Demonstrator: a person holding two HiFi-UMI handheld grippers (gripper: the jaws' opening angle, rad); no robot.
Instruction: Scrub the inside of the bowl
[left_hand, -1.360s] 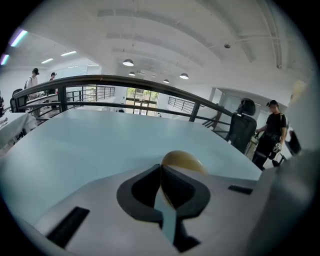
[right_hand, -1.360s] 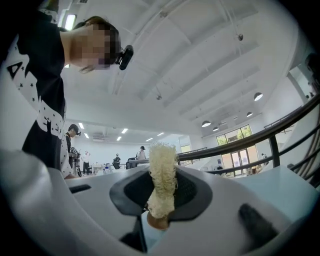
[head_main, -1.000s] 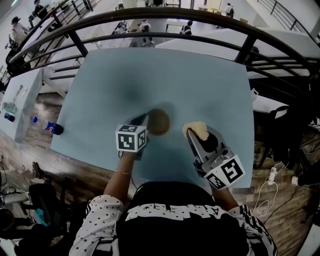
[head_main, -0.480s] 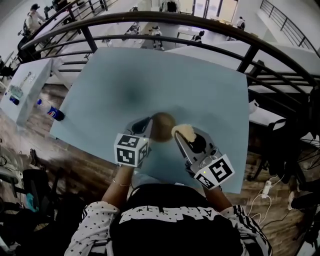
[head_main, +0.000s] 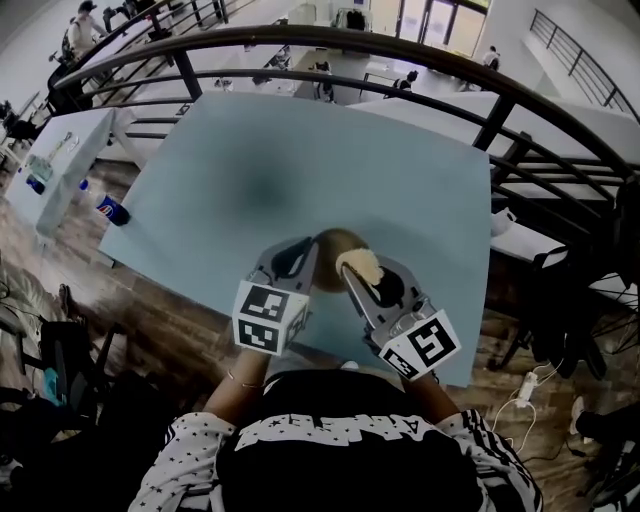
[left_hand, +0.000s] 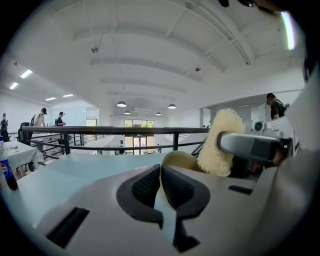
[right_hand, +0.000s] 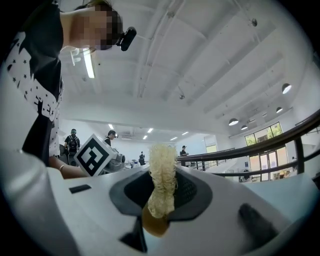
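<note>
A pale blue table (head_main: 300, 150) stands against a dark railing (head_main: 300, 40) on an upper level of a large hall, where a person (head_main: 350, 460) in a black-and-white top works at its near edge with a gripper in each hand. The head view shows the left gripper (head_main: 297, 258) and the right gripper (head_main: 368, 280) drawn in close together, the brown bowl (head_main: 328, 268) between them and a pale, fibrous scrubber (head_main: 358, 264) at the bowl's right edge. From above, neither the grip nor whether the bowl is clear of the table can be told. The left gripper view settles the first: the jaws are nearly together, pinching the bowl's thin cream-coloured rim (left_hand: 179, 159), with the scrubber just beside and behind it, carried on the right gripper's grey jaw. The right gripper view shows its own jaws clamped on the scrubber (right_hand: 162, 185), which stands upright between the black pads, and the left gripper's marker cube (right_hand: 95, 155) just beyond. A cola bottle (head_main: 112, 211) stands on a neighbouring white table at the far left, and other people (left_hand: 42, 117) stand along the railing in the background.
</note>
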